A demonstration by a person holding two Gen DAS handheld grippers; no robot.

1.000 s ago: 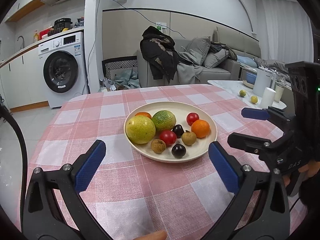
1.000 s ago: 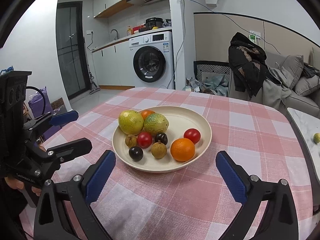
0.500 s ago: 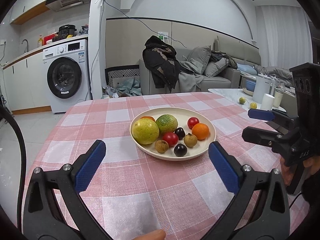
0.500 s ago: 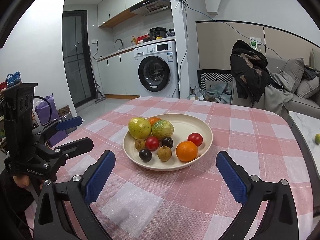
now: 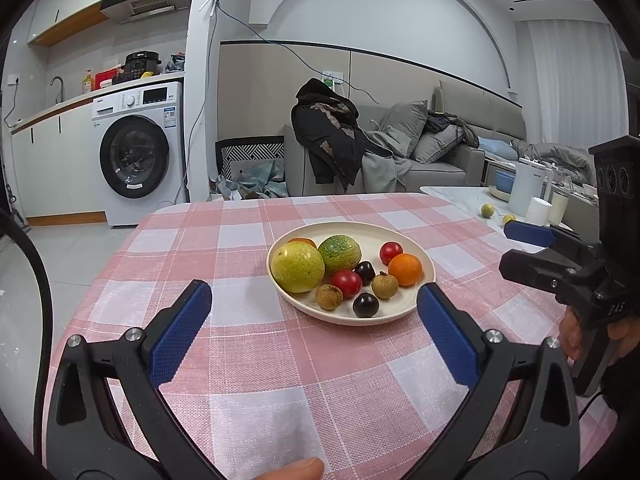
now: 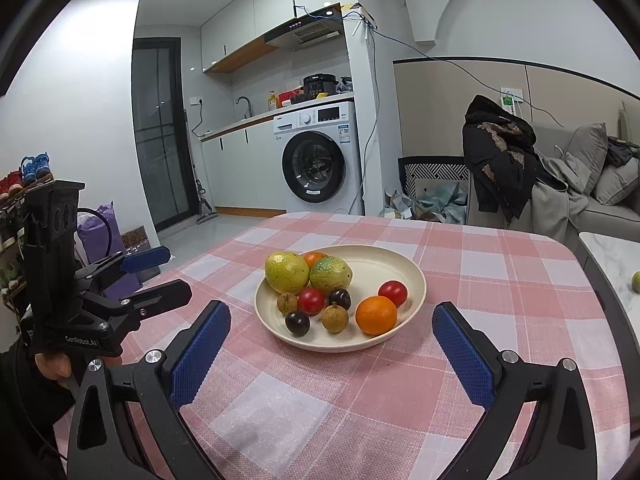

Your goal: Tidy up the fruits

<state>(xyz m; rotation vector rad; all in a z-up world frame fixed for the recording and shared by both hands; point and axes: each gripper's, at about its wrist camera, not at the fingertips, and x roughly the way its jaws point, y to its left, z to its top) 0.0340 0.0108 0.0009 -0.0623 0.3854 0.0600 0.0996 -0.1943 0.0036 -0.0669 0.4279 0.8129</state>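
1. A cream plate (image 5: 426, 280) sits on the counter (image 5: 240, 240), which is covered by a pink and white checked cloth; the plate holds all the fruit in view on this counter
2. At the plate's left side lie a large yellow-green fruit (image 5: 297, 266) and a green mottled fruit (image 5: 340, 254), touching each other, with a small orange fruit (image 6: 314, 258) partly hidden behind them
3. Toward the right of the plate sit an orange (image 6: 376, 315) and, just behind it, a red tomato (image 6: 392, 293)
4. In the middle, close together, are another red tomato (image 6: 311, 301), two dark purple fruits (image 6: 297, 323) and two small brown fruits (image 6: 335, 318)
5. The left hand-held gripper (image 5: 314, 314) hangs above the cloth on the near side of the plate, its blue-padded fingers (image 5: 180, 334) spread wide and gripping nothing; the plate's near edge shows between them
6. The right hand-held gripper (image 6: 332, 350) is likewise spread wide and bare, hovering just short of the plate, with the plate framed between its fingers (image 6: 460, 356)
7. Each gripper shows in the other's view, off to the side of the plate and apart from it, held by a hand (image 5: 576, 332) at its grip
8. Behind the counter stand a washing machine (image 6: 316, 152) and a grey sofa (image 5: 440, 148) draped with a dark jacket (image 5: 326, 140)
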